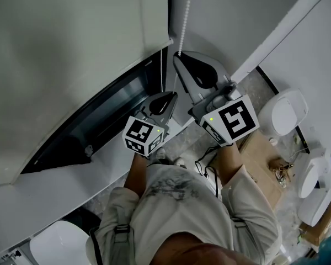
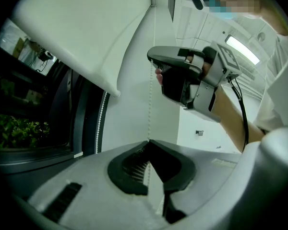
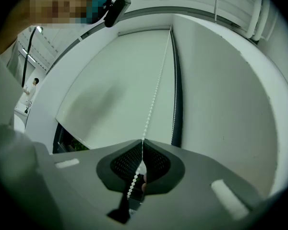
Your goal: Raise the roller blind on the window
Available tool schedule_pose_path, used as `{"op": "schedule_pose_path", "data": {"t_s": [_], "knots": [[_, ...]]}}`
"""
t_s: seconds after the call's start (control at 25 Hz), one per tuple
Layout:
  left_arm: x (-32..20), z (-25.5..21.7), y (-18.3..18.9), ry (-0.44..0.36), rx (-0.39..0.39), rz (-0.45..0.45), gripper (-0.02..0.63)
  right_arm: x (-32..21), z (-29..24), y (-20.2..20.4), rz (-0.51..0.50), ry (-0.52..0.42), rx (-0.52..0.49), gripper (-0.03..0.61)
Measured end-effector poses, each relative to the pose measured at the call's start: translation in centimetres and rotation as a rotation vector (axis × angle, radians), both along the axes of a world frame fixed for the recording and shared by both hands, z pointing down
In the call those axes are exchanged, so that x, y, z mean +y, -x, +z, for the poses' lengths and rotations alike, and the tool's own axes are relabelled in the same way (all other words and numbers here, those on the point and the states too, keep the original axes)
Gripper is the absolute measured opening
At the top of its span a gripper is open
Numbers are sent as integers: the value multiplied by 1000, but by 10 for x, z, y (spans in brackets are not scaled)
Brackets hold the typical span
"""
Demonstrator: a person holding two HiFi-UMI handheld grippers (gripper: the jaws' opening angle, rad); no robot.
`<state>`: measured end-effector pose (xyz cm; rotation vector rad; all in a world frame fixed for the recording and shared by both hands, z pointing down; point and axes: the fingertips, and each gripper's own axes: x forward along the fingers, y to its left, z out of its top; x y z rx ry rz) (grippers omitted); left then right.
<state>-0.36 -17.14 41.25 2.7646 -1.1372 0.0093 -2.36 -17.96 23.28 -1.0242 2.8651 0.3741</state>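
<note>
Roller blind (image 1: pixel 71 54): partly down over window (image 1: pixel 110 112). Bead chain (image 1: pixel 185 15): clamped in closed jaws of left gripper (image 2: pixel 149 142) and right gripper (image 3: pixel 142 142). Hazard: beads may slip through pads, or wrong strand pulled lowers blind.

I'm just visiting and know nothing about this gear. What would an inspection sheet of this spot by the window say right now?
Surface: white window sill.
Job's things: roller blind partly down over the window; bead chain hangs beside it.
Clutter: cardboard on the floor.
Grippers: left gripper and right gripper both shut on the bead chain, right above left.
Cables: black cable along the right forearm.
Surroundings: white toilets on the floor; greenery outside.
</note>
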Motion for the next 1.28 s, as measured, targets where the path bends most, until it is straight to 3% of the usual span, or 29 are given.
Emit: {"op": "schedule_pose_path", "data": {"t_s": [0.36,1.28], "knots": [[3,4,2,1,6,9,11,3,5,-3,32,-5,-5,11],[17,72,10,128,-25,9,12,7,75,2,62,87,58,11]]}}
